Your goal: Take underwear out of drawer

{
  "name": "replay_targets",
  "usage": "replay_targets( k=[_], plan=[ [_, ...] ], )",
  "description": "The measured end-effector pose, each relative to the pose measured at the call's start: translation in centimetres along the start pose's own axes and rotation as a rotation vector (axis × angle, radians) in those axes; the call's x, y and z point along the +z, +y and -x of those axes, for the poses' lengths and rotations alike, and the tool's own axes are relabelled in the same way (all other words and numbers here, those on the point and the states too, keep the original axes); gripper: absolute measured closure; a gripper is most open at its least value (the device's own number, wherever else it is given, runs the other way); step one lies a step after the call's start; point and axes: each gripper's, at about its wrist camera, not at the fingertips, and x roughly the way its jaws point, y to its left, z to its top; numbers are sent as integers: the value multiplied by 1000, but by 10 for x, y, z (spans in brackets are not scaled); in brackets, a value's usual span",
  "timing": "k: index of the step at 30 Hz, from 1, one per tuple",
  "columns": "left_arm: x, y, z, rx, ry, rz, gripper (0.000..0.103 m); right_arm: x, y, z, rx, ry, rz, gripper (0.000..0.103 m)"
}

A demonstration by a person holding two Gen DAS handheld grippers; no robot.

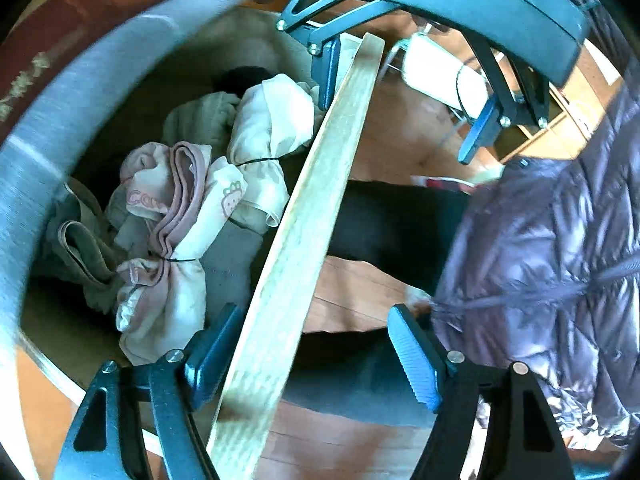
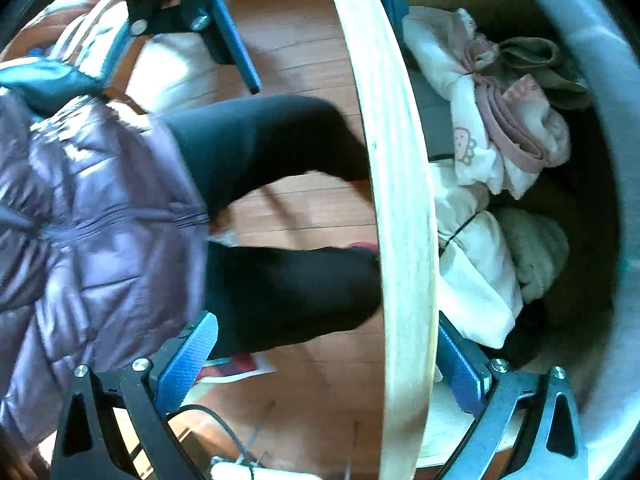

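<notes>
Open right tongs point(image 2: 324, 364) astride drawer front point(image 2: 394, 200)

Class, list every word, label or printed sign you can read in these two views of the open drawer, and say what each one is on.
"Co": pink outline letters on the cream rolled underwear bundle with the mauve waistband; the rest of the word is hidden in a fold.
Small cartoon print on the same bundle: a picture, with no lettering.
Pale marks on the dark red-brown wooden furniture edge: too blurred to read.
Red and white printed paper on the wooden floor: too blurred to read.
</notes>
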Motion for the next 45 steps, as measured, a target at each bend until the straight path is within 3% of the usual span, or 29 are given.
replay_targets(
  k=[5,8,10,12,15,17,19,22,23,26,36,38,40,42,45],
  plan=[
    [-6,-10,2,26,-36,18,31,-8,18,-6,-7,-12,-36,0],
    [-14,-6,14,-5,-63,51,32,-11,20,-7,-14,-17,-57,0],
    [-15,-10,16,29,-51,28,32,-10,24,-9,-38,-7,-49,0],
    [-17,-10,20,-1,-43,38,32,-7,24,-10,-12,0,-41,0],
    [-23,-16,15,-32,-30,33,41,-10,40,-20,12,30,-9,0],
    [-25,-14,17,2,-36,40,51,-10,50,-24,-32,53,33,0],
    [-27,-4,19,-37,-58,81,51,-8,45,-23,-19,39,-17,0],
    [-24,-4,9,-14,-26,60,52,-10,48,-25,-42,42,16,0],
    [-22,0,4,-9,-14,63,59,-9,47,-26,-24,47,23,0],
    [-15,0,-5,28,23,58,59,-5,35,-24,36,9,3,0],
    [-15,-16,-16,38,18,17,58,-13,47,-33,-58,-3,0,0],
    [-19,-27,-25,-29,37,24,58,-13,55,-30,3,-15,-13,0],
    [-23,-33,-36,-26,66,16,62,-13,70,-37,44,-5,32,0],
    [-25,-35,-36,-5,45,22,62,-13,79,-41,-2,-6,46,0],
    [-25,-33,-34,-3,8,47,62,-17,72,-35,31,-63,-59,0]
  ],
)
